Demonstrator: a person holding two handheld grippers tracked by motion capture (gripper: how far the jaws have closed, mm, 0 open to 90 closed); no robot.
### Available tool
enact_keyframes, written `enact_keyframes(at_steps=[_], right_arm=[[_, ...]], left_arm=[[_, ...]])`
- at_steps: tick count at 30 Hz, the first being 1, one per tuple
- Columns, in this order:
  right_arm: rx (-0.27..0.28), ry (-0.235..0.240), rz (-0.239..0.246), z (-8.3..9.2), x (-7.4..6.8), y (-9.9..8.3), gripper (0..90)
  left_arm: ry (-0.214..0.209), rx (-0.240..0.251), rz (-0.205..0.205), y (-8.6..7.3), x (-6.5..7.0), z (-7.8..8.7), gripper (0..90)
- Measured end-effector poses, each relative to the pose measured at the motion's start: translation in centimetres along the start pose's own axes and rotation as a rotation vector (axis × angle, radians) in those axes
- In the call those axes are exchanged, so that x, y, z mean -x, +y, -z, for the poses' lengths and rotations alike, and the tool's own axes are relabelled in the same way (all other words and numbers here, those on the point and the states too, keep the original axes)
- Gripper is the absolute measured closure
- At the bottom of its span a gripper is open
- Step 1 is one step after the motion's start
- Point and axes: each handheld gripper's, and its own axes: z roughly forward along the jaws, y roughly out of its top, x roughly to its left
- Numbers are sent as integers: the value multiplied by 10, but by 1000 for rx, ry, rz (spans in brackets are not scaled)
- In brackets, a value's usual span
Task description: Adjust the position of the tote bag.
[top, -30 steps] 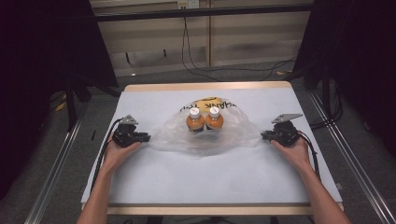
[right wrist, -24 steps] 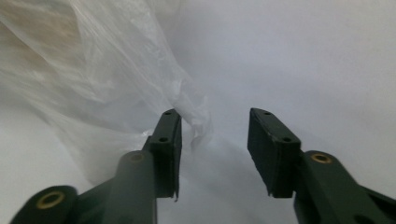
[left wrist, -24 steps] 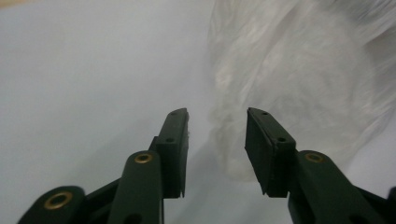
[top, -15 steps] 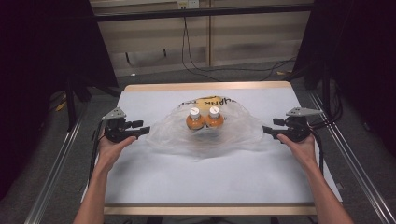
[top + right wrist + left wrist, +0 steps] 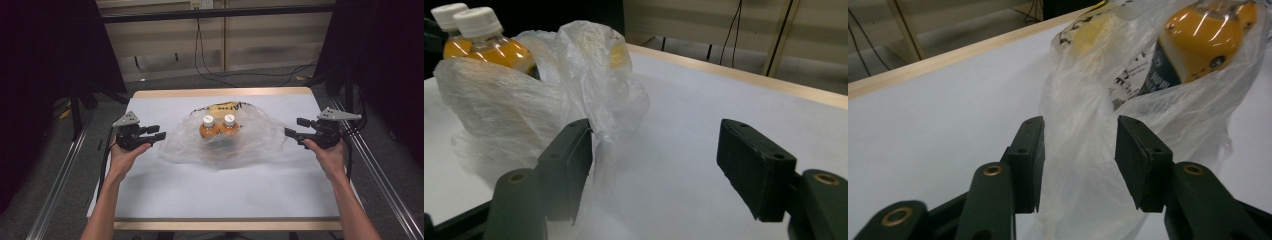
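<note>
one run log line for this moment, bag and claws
left claw: open, just closing slightly, off bag | right claw: open, just opening | plastic bag: on table, two bottles inside

You had two orange bottles (image 5: pixel 219 128) standing inside one clear plastic bag (image 5: pixel 250 145), with two grippers flanking that bag.

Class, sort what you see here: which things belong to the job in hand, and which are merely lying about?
Part of the job:
- plastic bag
- two orange bottles standing in it
- left gripper, jaws open
- right gripper, jaws open

Lying about:
- table, only bearing the work
- cables on the floor behind
- metal rail beside the table
</note>
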Motion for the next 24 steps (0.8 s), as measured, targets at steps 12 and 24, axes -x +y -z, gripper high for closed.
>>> enact_keyframes(at_steps=[12, 24], right_arm=[[17, 52, 17, 1, -16, 14, 469], [-60, 213, 111, -38, -52, 29, 900]], left_arm=[[-67, 31, -60, 15, 16, -6, 692], [-164, 8, -121, 38, 40, -40, 866]])
